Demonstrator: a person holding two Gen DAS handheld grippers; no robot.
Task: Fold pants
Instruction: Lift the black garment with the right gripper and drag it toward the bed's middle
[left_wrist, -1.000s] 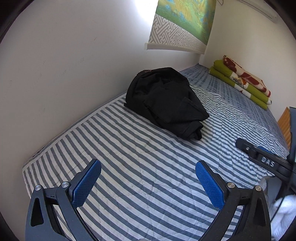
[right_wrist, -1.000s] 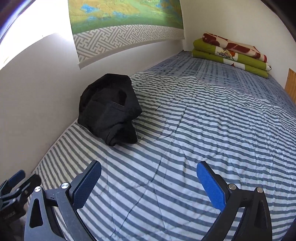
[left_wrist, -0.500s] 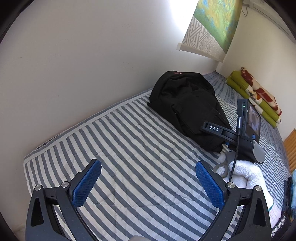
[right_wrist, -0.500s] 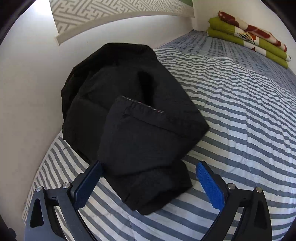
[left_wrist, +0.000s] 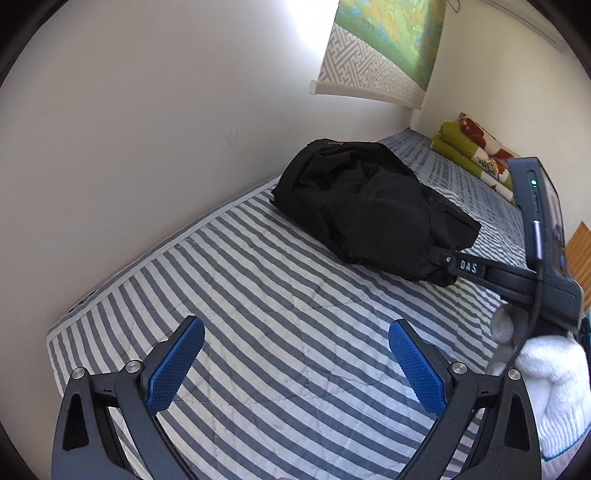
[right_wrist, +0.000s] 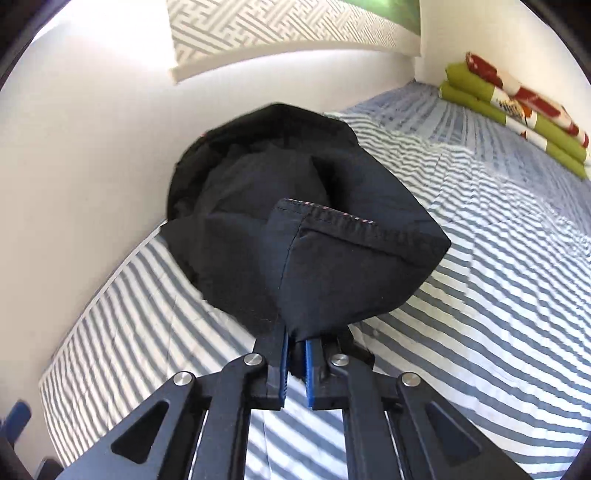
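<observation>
A: The right gripper's fingers (right_wrist: 282, 363) are clenched on a hem of the black pants (right_wrist: 295, 221), bunched on the striped bed (right_wrist: 480, 295) by the wall.

B: Left gripper (left_wrist: 295, 365) hangs released, holding nothing. I think the unfolding begins; next, lift and spread.

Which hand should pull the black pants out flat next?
The right. Its tongs are already shut on an edge of the black pants, so it could probably just pull. The left tongs hang open over the bare striped bedcover, apart from the pants.
</observation>
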